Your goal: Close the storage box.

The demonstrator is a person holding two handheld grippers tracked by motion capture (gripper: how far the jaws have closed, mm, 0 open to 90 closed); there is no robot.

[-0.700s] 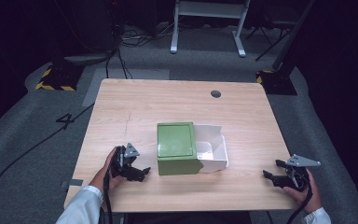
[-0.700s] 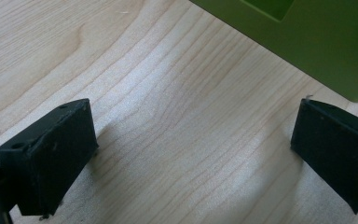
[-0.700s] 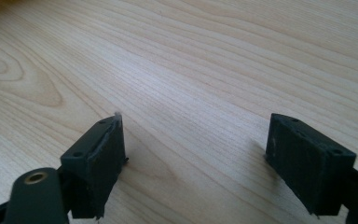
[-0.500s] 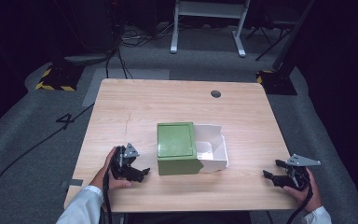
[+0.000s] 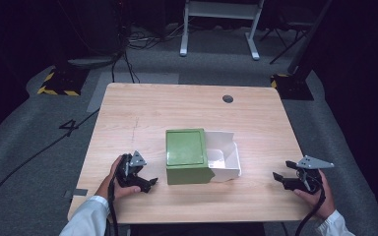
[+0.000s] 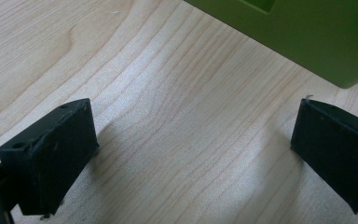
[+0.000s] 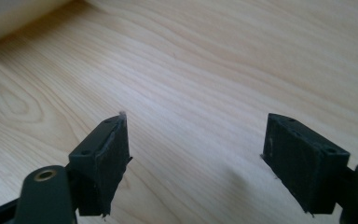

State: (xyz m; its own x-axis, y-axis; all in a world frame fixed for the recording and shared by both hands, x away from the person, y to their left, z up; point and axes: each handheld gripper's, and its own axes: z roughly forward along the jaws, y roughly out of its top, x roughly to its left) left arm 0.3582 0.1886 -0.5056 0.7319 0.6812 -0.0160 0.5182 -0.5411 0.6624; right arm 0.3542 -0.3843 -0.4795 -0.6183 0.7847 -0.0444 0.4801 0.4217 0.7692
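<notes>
Two hand-held black two-jaw grippers, listed nearest first. Left gripper (image 5: 145, 181): lower left of the high view, resting low on the table, held in a hand with a white sleeve; jaws spread wide with bare wood between them, holding nothing. In the left gripper view a corner of the green box (image 6: 307, 37) sits at upper right, just beyond the jaws, so the gripper appears parked ready beside it. Right gripper (image 5: 281, 178): lower right of the high view, well apart from the boxes, jaws likewise spread and empty above bare wood; probably a waiting position.

One rectangular green box with a flat closed top (image 5: 185, 155): centre of the frame, near the table's front edge.

One open white box with low walls (image 5: 225, 157): touching the green box's right side, apparently empty; whether the two are joined cannot be told.

One light wooden table (image 5: 177, 105), with a round dark cable hole (image 5: 228, 99) at upper right.

Beyond: grey carpet, cables, a white stand's legs (image 5: 219, 29), yellow-black hazard tape (image 5: 56, 90).
</notes>
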